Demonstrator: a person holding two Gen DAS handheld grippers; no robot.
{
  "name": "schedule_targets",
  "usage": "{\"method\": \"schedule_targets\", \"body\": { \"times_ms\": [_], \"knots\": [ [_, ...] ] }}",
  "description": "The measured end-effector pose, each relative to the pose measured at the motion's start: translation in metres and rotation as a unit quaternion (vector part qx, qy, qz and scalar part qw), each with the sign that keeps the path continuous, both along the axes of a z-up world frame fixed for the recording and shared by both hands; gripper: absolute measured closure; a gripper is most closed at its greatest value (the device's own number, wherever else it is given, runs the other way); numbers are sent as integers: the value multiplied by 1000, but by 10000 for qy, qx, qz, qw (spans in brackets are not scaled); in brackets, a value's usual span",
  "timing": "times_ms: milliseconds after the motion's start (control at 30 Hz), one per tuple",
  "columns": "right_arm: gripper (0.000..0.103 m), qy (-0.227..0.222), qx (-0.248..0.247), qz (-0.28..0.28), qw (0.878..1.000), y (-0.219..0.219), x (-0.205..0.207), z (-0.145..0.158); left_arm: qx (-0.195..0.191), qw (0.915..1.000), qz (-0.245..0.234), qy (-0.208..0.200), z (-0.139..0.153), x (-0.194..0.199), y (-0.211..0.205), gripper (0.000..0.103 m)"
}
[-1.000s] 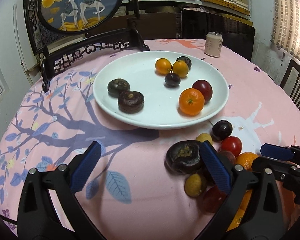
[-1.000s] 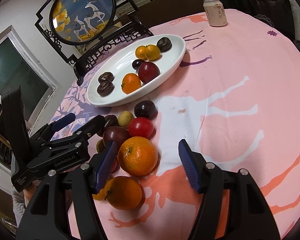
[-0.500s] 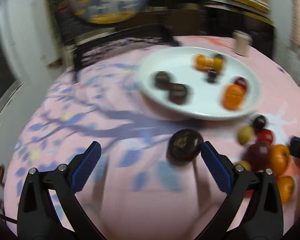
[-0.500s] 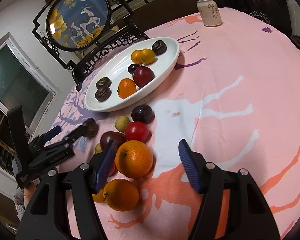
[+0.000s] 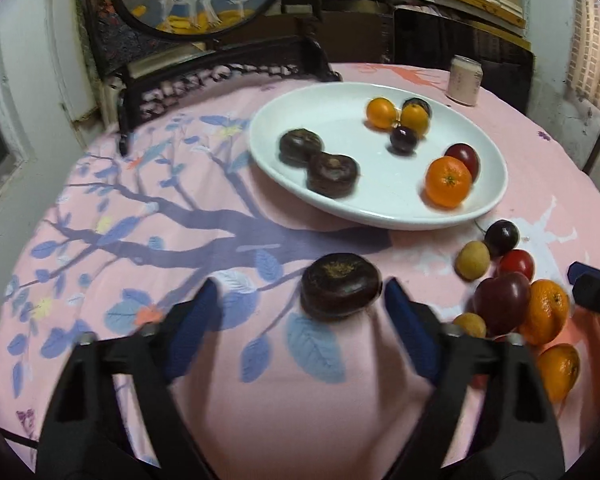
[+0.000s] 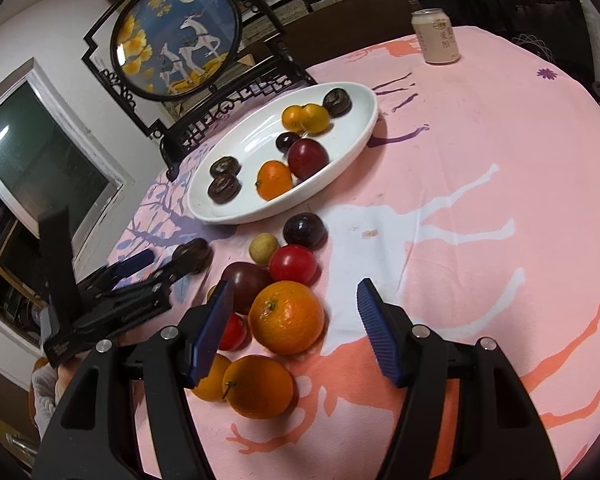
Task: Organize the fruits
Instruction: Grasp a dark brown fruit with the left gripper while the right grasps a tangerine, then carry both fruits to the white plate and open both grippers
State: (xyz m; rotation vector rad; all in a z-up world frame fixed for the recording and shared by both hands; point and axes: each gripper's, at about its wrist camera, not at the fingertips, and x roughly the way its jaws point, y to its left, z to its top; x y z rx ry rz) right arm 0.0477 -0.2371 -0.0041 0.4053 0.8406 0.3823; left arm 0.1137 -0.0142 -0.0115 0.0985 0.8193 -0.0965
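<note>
Fingers of my left gripper point(image 5: 300, 312) have just been closing around the dark flat fruit point(image 5: 341, 286) on the pink tablecloth point(image 5: 180, 220), not yet pressing it. Near the white plate point(image 5: 380, 216), my right gripper point(image 6: 296, 330) stands open over an orange point(image 6: 286, 317).

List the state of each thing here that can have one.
Left tool: jaws just closing around the dark flat fruit, not yet pressing it.
Right tool: open, over a large orange.
White plate: holding eight fruits.
Drink can: upright.
</note>
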Motion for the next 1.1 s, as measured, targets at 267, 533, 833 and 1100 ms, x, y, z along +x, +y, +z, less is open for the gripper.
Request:
{"method": "schedule_targets", "body": {
  "times_ms": [267, 533, 833, 1100],
  "knots": [
    [38, 165, 194, 234, 9994, 5, 1, -5, -90, 9988, -393, 284, -10, 2, -12, 62],
    [46, 361, 96, 434, 9984, 15, 4, -15, -104, 9995, -196, 205, -6, 1, -4, 62],
    [58, -117, 156, 242, 9995, 6, -1, 0, -328, 9993, -127, -138, 19, -2, 3, 62],
    [58, -383, 3, -65, 9992, -3, 57, 45, -333, 9989, -68, -332, 56, 56, -14, 62]
  ]
}}
